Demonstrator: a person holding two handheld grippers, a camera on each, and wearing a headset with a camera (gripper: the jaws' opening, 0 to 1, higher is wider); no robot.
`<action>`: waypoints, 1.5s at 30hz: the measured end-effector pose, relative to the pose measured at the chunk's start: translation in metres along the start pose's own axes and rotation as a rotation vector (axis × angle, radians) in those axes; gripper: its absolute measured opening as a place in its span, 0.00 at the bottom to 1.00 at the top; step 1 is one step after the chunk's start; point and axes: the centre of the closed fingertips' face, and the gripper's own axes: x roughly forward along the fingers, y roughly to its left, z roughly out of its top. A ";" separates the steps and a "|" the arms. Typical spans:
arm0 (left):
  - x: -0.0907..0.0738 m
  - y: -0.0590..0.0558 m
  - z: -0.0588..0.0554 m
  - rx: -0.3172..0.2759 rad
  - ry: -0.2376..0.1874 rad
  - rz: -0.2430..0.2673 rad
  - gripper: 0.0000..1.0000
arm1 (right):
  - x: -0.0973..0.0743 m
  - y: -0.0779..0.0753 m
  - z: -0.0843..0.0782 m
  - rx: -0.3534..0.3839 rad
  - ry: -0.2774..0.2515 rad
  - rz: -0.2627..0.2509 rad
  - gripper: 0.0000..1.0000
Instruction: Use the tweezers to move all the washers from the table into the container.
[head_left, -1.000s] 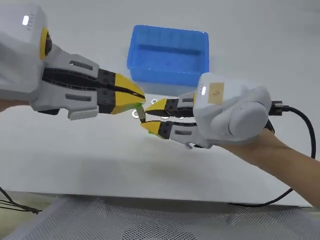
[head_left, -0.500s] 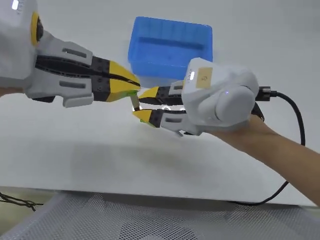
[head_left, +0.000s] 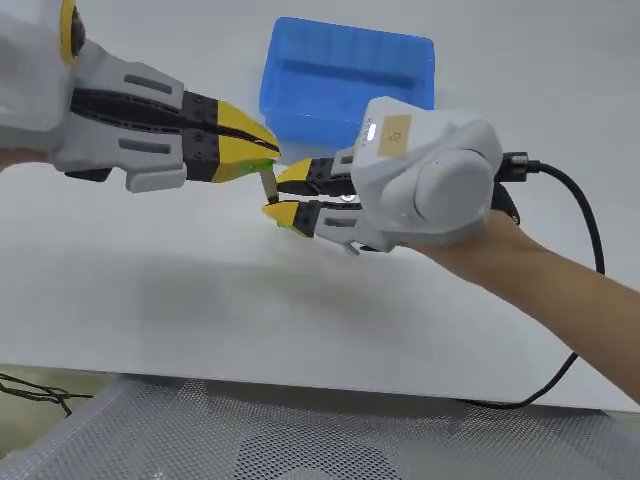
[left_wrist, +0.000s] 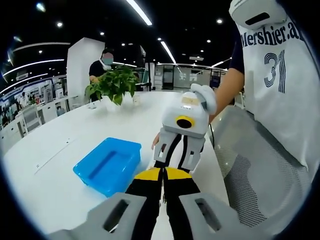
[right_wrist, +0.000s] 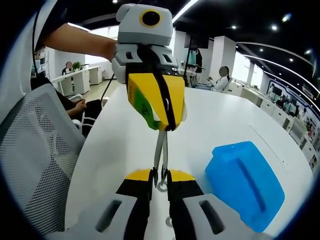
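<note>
Centrally in the head view, the left gripper (head_left: 270, 160) reaches in from the upper left of the frame; its yellow jaws are pressed together on the upper end of the tweezers (head_left: 268, 187), which hang tips-down. The right gripper (head_left: 279, 195) comes in from the right of the frame, one jaw on each side of the tweezers' lower end; whether they squeeze the tweezers or only flank them cannot be told. In the right gripper view the tweezers' tips sit in the narrow gap between that gripper's own jaws at bottom centre; a washer (right_wrist: 162, 188) lies on the white table (right_wrist: 115, 150) just below the tips. The blue container (head_left: 330, 130) stands open at top centre of the head view, just behind the two grippers; in the right gripper view it is at the lower right.
</note>
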 end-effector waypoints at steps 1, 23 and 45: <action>0.000 0.000 -0.001 0.003 0.003 -0.001 0.05 | 0.001 0.000 0.000 0.001 0.000 0.002 0.13; 0.000 0.000 -0.010 -0.014 0.016 -0.012 0.05 | 0.009 0.003 -0.006 0.013 0.022 0.024 0.12; -0.001 -0.002 -0.007 -0.009 0.032 -0.023 0.05 | 0.006 0.004 -0.005 0.027 0.024 0.046 0.10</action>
